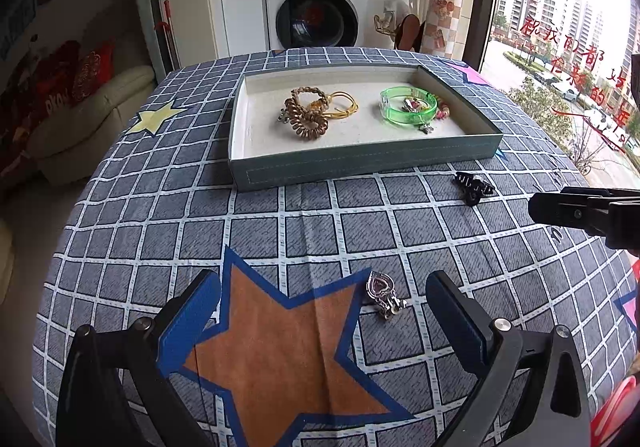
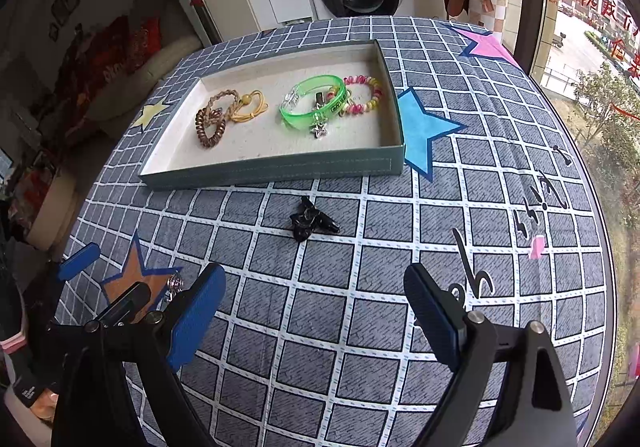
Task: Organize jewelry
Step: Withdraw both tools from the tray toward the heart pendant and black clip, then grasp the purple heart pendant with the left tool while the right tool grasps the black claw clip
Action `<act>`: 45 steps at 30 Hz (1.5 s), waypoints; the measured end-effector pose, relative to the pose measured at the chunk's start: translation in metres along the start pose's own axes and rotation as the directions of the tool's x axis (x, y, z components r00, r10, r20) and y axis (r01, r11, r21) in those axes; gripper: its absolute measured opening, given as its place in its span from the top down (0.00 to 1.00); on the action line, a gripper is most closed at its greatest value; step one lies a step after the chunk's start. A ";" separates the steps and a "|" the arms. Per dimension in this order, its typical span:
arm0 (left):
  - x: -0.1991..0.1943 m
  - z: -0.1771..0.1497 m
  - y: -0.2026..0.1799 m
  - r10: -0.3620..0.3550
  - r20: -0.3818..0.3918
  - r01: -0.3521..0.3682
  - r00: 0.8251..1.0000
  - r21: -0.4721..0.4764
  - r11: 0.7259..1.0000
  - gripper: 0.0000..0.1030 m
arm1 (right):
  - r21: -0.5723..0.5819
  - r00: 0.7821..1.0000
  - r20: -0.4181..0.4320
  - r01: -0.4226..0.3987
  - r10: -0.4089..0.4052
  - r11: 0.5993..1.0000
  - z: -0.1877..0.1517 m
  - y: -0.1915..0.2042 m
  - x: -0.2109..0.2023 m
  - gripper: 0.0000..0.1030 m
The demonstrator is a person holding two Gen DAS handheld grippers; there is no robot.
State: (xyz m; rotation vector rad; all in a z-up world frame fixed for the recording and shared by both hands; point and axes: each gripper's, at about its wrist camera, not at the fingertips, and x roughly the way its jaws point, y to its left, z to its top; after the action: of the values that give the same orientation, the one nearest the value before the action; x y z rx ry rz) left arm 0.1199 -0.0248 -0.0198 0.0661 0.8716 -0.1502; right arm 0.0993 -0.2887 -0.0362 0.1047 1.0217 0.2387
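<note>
Between the tray's (image 1: pixel 360 163) near wall and both grippers lies open checked tablecloth (image 1: pixel 360 227), with only a black hair claw (image 2: pixel 314 225) and a silver heart clip (image 1: pixel 382 293) loose on it. Left gripper (image 1: pixel 324 299) and right gripper (image 2: pixel 314 299) both stand wide with nothing between the pads (the clip lies nearer the left one's right-hand finger). Inside the tray sit a brown spiral tie (image 1: pixel 306 123), a green bangle (image 1: pixel 408 105) and a bead bracelet (image 2: pixel 364 95), the last half hidden in the left view. A washing machine (image 1: pixel 316 15) stands behind the table, a window (image 1: pixel 560 47) to the right.
</note>
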 end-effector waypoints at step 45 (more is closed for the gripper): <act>0.031 -0.007 -0.019 0.012 -0.081 -0.015 0.997 -0.036 0.999 0.13 | -0.132 0.996 -0.028 0.077 -0.082 0.988 0.029 0.019 0.070 0.37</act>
State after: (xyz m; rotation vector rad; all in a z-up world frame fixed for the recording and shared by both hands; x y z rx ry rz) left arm 0.1312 -0.0462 -0.0484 0.0444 0.9541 -0.1197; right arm 0.1560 -0.2526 -0.0761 -0.0591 1.0385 0.2346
